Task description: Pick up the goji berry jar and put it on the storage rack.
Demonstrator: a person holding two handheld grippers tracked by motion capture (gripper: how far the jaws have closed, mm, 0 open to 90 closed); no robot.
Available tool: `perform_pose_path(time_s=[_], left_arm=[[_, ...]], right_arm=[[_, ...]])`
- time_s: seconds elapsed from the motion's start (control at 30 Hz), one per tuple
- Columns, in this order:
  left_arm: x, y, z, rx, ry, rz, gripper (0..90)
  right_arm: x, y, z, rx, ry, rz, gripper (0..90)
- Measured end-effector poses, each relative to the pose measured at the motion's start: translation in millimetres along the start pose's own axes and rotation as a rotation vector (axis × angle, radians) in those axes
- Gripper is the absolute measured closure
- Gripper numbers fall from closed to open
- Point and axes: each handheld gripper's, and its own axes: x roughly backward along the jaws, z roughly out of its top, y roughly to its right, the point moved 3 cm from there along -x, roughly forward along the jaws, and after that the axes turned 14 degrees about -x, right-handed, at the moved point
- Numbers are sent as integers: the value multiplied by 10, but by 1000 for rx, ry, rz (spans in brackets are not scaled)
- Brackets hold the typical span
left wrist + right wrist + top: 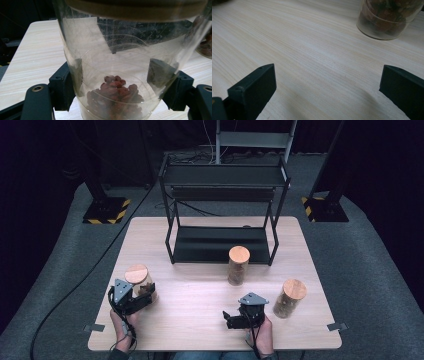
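Three glass jars with round wooden lids stand on the wooden table (200,295). My left gripper (144,291) is shut on the left jar (137,279) near the table's left edge. In the left gripper view the black pads (63,87) press on both sides of that jar (117,62), which holds dried reddish-brown pieces (116,92) at its bottom. My right gripper (229,318) rests low near the front edge, its jaws wide apart. In the right gripper view my right gripper (327,87) stands open over bare wood, with a jar (387,20) farther off at the upper right.
A black two-level metal rack (222,210) stands at the back of the table. The middle jar (238,265) stands just in front of the rack's lower shelf; the right jar (290,297) is near the right edge. Cables trail on the grey floor.
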Motion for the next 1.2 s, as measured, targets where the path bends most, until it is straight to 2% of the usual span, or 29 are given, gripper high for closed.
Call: perform_pose_path(time_s=[0.7,1.2], left_arm=[[-114,144,81,-9,12,-38,245],[-162,171,185,-19,21,-48,245]], right_arm=[[-8,-8,-1,9,-10,2,0],[-7,-9,-2,10,-9,2,1]])
